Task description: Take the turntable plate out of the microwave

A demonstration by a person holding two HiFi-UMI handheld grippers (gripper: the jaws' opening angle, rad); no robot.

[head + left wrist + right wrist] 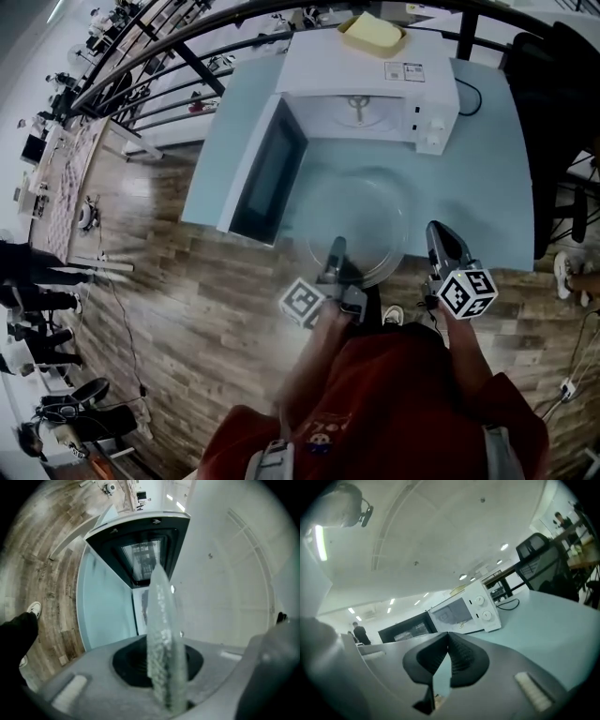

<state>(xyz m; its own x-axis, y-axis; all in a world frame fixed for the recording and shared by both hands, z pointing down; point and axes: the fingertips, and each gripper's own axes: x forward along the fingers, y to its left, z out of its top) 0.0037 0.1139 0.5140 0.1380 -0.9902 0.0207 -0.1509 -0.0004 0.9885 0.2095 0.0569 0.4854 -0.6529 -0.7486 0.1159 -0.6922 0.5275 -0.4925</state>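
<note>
Our L tool (335,248) is clamped on the near rim of the glass turntable plate (364,220). Our R tool (448,638) is closed w/ nothing in it, near the plate's R side, not touching. The plate is outside the microwave (375,75), over the near edge of the pale-blue surface (487,187), beside the open door (267,173). Label on microwave top: print too small to read.
</note>
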